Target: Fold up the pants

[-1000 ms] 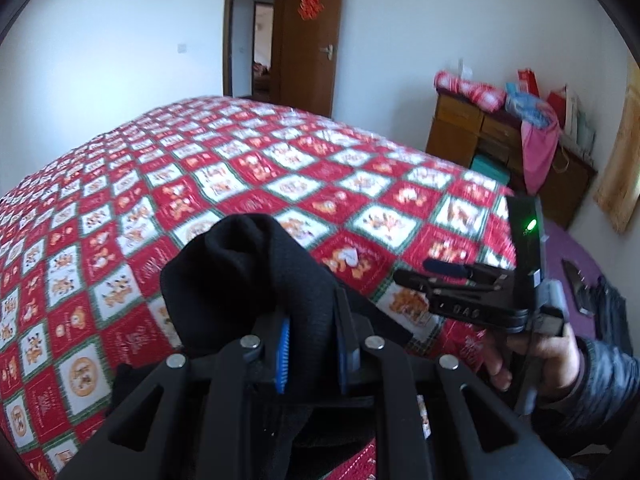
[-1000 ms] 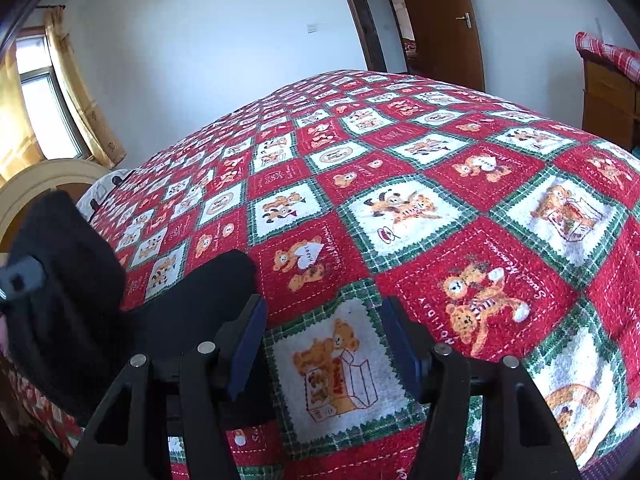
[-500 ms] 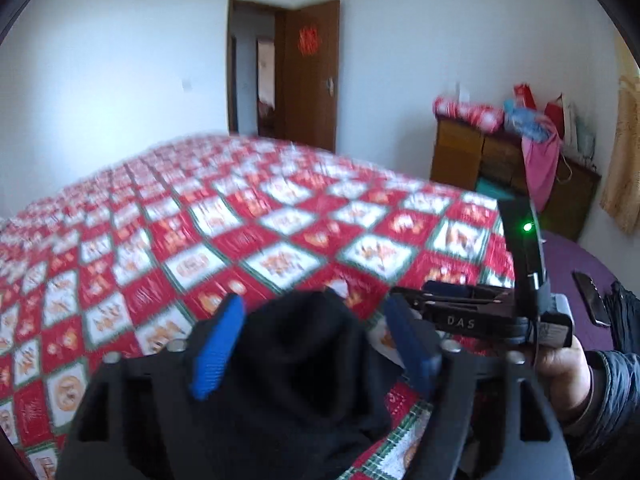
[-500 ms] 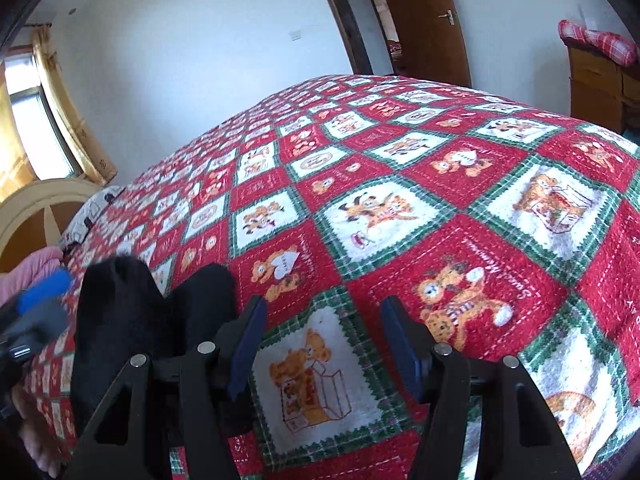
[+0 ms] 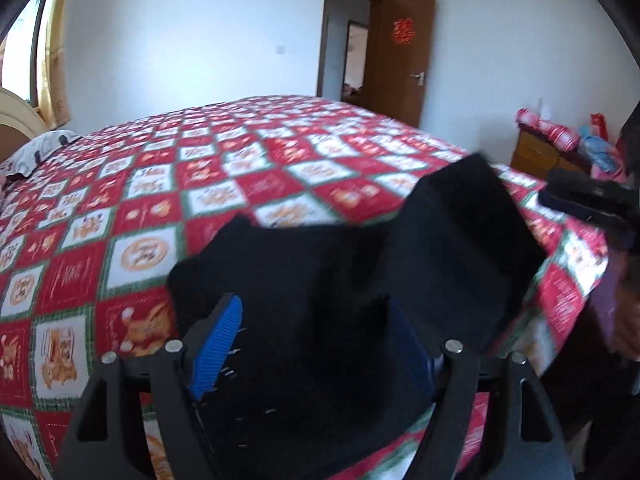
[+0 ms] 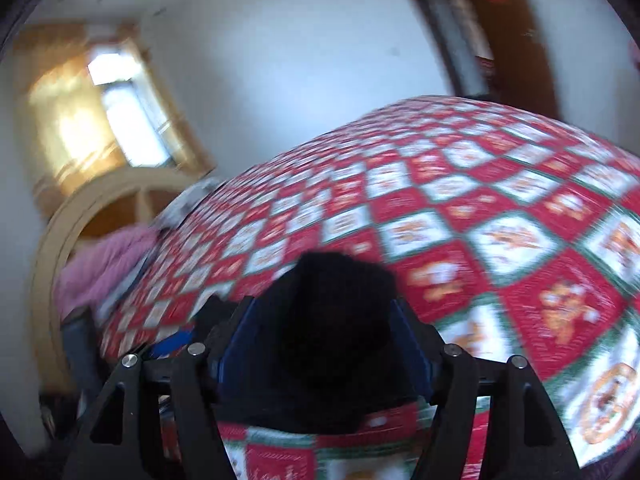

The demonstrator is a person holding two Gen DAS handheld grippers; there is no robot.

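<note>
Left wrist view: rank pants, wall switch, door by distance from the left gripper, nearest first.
From the left gripper:
1. Pants: black cloth between the open jaws, lying on the bed's near edge.
2. Door: brown, open, past the bed's far right corner.
3. Wall switch: on the white back wall, left of the doorway.

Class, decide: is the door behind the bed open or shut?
Open. The door stands swung aside from its frame, and another room shows through the gap beside it.

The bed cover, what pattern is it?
Red and white checks on the bed cover, clearest in the left wrist view.
</note>
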